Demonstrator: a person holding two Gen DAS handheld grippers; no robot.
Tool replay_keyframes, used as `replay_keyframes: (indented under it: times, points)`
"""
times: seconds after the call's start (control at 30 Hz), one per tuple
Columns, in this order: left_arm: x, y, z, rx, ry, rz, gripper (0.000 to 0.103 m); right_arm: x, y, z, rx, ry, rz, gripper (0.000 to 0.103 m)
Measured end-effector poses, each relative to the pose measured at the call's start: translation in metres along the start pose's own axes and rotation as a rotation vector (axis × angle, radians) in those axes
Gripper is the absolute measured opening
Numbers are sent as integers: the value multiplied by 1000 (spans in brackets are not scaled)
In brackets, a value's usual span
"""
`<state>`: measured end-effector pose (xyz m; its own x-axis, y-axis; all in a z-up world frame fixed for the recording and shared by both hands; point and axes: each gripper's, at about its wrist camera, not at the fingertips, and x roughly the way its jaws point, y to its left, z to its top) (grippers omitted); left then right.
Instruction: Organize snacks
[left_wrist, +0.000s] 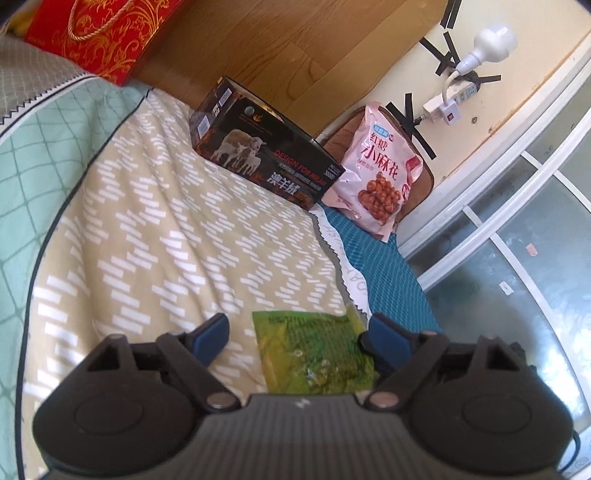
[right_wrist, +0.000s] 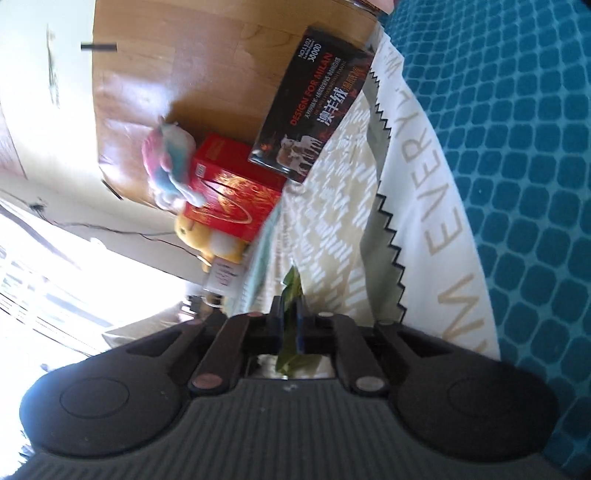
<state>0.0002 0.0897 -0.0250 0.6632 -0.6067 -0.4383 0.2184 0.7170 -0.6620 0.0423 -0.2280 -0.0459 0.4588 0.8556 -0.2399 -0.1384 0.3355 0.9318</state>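
The left gripper (left_wrist: 295, 334) stands wide open over the bed (left_wrist: 155, 229), its blue-padded fingers (left_wrist: 210, 338) apart on either side of a green snack packet (left_wrist: 317, 354); the pads do not press on it. In the right wrist view the right gripper (right_wrist: 290, 314) is closed almost fully, pinching a thin green packet (right_wrist: 291, 291) edge-on between its pads, with a bit of green wrapper showing in front of and behind the fingers. Whether this is the same packet as the one under the left gripper cannot be told. Taking the black box (left_wrist: 266, 147) printed with sheep and "DESIGN FOR MILAN" as the landmark: it stands on the beige patterned blanket (left_wrist: 147, 206) against the wooden headboard (left_wrist: 280, 48). A pink bag of fried dough twists (left_wrist: 376, 170) leans just beside one end of it. The green snack packet lies well apart from it, near the blanket's edge. A red box (right_wrist: 229, 195) with gold swirls sits past its other end, with plush toys (right_wrist: 171, 166) next to that.
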Motion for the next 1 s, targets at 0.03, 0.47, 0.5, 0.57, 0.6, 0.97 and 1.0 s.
replay_keyframes:
  times: [0.03,0.47,0.5,0.57,0.6,0.97,1.0]
  points:
    - [0,-1,0,-2,7,-2,86,0,1,0,2,-1,6,9]
    - [-2,7,-2,-99,30,-106,91,-18,-21,15,219,-41,216,9]
    - [0,7,-2,-105,34,-118,91,-20,-21,16,240,-40,241,9]
    - [3,6,-3,-122,44,-161,90,-21,-20,15,261,-36,275,9]
    - [5,6,-3,-135,51,-187,83,-21,-18,15,261,-31,284,9]
    - [7,7,-2,-118,61,-139,25,-19,5,10,20,-33,73,9]
    - [7,7,-1,-109,60,-127,25,-18,8,8,-7,-32,58,9]
